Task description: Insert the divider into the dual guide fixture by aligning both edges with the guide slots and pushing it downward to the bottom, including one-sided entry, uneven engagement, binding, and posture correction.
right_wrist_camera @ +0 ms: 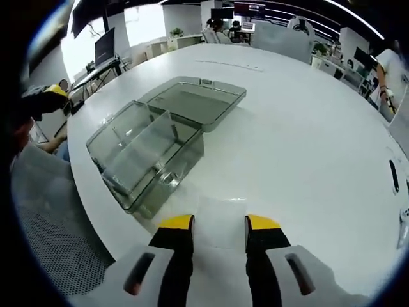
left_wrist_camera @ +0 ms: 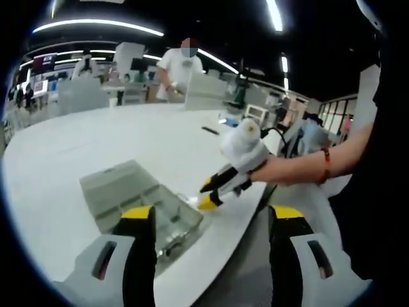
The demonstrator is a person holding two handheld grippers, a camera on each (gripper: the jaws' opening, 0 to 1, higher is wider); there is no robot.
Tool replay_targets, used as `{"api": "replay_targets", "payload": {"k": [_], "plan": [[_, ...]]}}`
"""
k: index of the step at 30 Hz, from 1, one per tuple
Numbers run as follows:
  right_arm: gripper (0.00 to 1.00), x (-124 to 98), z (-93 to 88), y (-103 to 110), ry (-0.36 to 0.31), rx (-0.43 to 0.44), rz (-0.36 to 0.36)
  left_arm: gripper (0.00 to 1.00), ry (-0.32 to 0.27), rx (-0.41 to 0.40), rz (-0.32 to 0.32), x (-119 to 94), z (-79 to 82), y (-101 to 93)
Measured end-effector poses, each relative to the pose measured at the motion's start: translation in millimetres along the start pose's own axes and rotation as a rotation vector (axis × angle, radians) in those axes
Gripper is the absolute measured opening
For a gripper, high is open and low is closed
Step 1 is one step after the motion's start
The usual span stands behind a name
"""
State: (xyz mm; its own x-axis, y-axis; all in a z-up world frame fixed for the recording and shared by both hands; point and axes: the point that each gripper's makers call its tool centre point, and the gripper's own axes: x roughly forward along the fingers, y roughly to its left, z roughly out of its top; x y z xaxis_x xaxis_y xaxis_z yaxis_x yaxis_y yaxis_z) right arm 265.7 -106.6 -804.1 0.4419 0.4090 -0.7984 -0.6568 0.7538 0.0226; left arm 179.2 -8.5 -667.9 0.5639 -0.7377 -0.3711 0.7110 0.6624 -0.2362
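Right gripper view, at a round white table [right_wrist_camera: 307,141] in an open-plan office: the right gripper [right_wrist_camera: 219,225], yellow-tipped jaws set narrow, sits low over a thin clear sheet lying flat on the tabletop, apparently the divider [right_wrist_camera: 220,214]. Whether the jaws actually pinch it can't be told; the plate reads only as a faint pale rectangle running from between the tips toward the box. Just beyond, nr the table edge, stands the dual guide fixture [right_wrist_camera: 146,153], a clear plastic box w/ its hinged lid [right_wrist_camera: 195,99] laid open flat behind it; inner walls and slot ribs show faintly, and no divider stands in it yet.

Left gripper view, from the other side: the left gripper [left_wrist_camera: 211,217] hangs wide open and empty above the table rim, fixture [left_wrist_camera: 144,198] below and ahead of it, while the right gripper [left_wrist_camera: 211,195] works at the tabletop right beside the box, held by a person's hand [left_wrist_camera: 281,169]. Other people stand at desks in the background.

Step in hand, by the look of it: pickup of the divider, insertion not begun. Next move calls for a firm edge grip, lifting the plate upright, squaring both side edges over the opposing guide slots before pushing down; left gripper is free to steady the box.
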Motion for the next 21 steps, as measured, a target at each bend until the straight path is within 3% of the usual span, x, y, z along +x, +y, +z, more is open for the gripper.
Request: {"api": "replay_targets", "payload": {"k": [10,21], "plan": [[0.27,-13.7,14.5,1.8,-0.060,0.028,0.006,0.70,-0.013,-0.002,-0.006,4.1,5.6,0.0],[0.27,-30.8,34.3,10.0,-0.136,0.017,0.009,0.69,-0.042,-0.053,0.029,6.9,7.2,5.8]]}}
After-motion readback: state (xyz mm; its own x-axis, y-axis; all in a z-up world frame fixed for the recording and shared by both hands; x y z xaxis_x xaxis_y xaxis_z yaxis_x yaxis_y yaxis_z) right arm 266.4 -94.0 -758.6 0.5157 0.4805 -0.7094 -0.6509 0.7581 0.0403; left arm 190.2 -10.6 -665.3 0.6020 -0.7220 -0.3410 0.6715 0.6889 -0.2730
